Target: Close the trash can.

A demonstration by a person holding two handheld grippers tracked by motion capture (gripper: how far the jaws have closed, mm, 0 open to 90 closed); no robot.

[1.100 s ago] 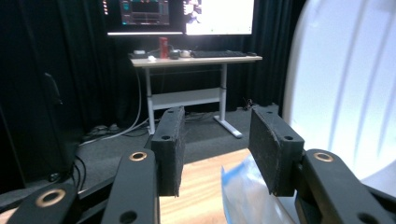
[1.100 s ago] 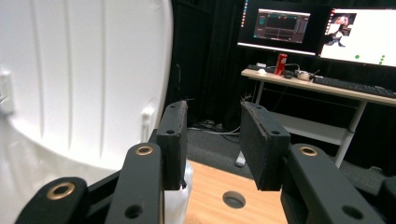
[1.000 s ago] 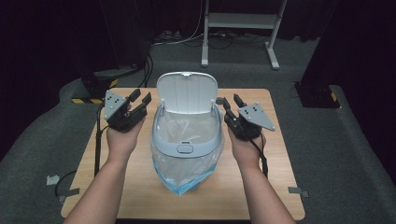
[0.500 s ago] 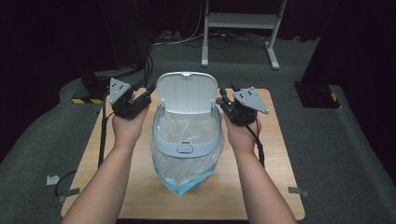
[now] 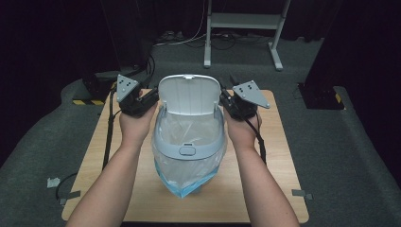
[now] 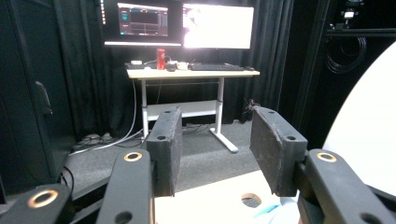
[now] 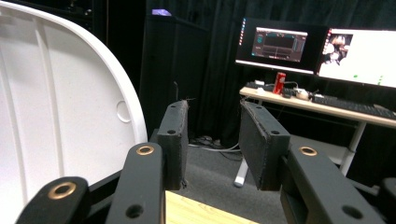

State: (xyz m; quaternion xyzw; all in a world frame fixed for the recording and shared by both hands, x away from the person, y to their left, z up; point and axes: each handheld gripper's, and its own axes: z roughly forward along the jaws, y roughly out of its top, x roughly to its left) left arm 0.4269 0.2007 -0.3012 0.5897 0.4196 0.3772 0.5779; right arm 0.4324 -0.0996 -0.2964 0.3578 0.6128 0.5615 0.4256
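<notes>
The bin (image 5: 189, 142) stands in the middle of the wooden table (image 5: 279, 156), its white lid (image 5: 189, 94) swung up and standing upright at the far rim. A clear liner bag (image 5: 187, 130) already lines the inside, and its lower part, with a blue edge, spreads out over the table at the bin's near side. The grey rim ring with its oval latch sits over the bag's mouth, so the lining step looks done, though whether the bag is tucked evenly all round cannot be told from above. The left gripper (image 5: 150, 97) is at the lid's left edge and the right gripper (image 5: 225, 100) at its right edge, each just beside the lid but apart from it. In the left gripper view the jaws stand parted with nothing between them, the white lid curving at the right of that view; in the right gripper view the jaws are likewise parted and empty, with the ribbed inner face of the lid (image 7: 56, 102) at the left. A desk with monitors (image 6: 187, 25) stands well behind. What seems left is to bring the lid down shut, or to trim the loose bag; neither is begun.
</notes>
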